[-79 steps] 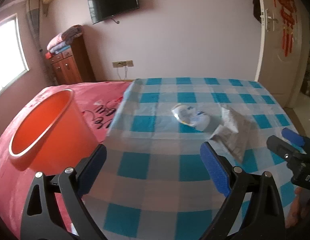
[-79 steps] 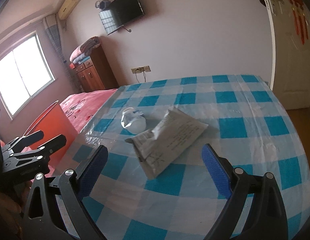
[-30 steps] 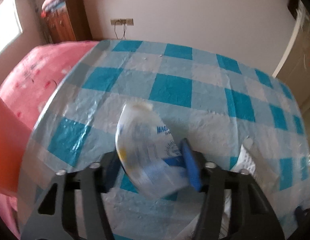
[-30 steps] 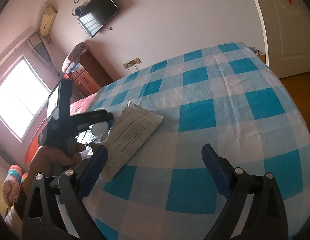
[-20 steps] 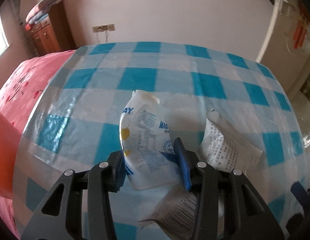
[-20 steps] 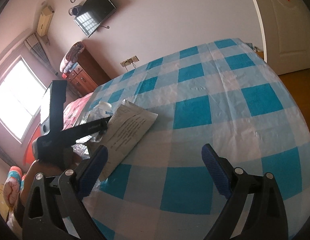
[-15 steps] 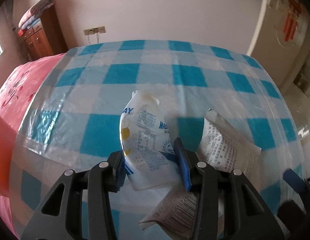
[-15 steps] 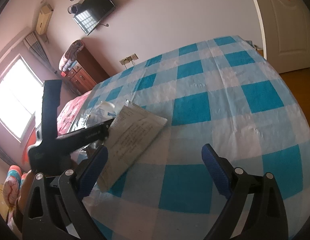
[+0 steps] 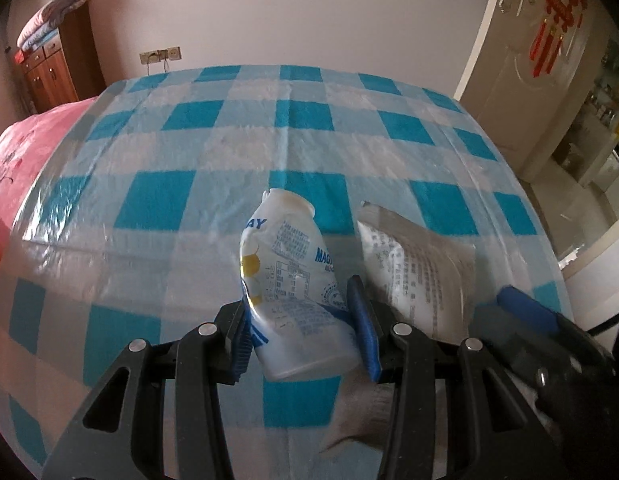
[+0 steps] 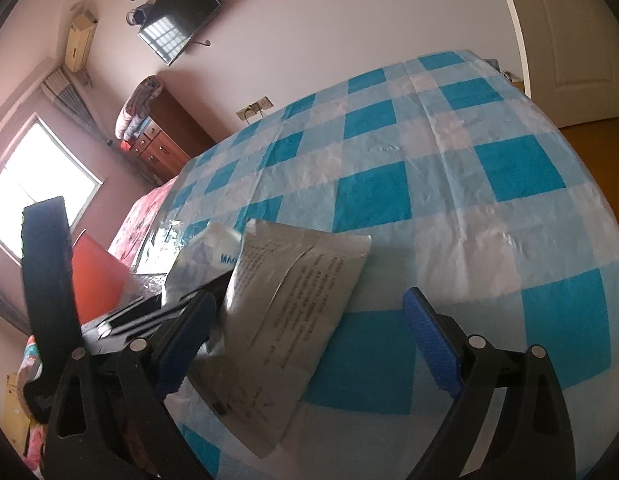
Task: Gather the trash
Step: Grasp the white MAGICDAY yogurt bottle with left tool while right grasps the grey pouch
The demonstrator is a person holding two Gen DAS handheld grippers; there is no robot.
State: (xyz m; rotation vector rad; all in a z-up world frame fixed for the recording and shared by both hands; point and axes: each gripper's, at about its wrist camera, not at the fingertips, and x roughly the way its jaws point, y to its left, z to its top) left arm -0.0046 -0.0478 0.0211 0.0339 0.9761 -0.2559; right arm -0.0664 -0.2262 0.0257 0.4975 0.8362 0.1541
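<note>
My left gripper (image 9: 305,330) is shut on a crumpled white plastic bottle (image 9: 287,280) with blue print, holding it over the blue-checked tablecloth (image 9: 213,160). The bottle also shows in the right wrist view (image 10: 203,256). A silver foil packet (image 10: 285,320) with printed text lies on the cloth, partly between the pads of my right gripper (image 10: 309,336), which is open around it. The packet also shows in the left wrist view (image 9: 417,276), just right of the bottle. The orange bucket (image 10: 95,276) stands beyond the table's left side.
A pink bedspread (image 9: 13,148) lies left of the table. A wooden dresser (image 9: 57,68) with folded blankets stands by the far wall, under a wall TV (image 10: 179,16). A white door (image 9: 521,72) is at the right.
My left gripper closed on the bottle and now holds it off the cloth. My right gripper moved in over the foil packet, which now lies between its open fingers.
</note>
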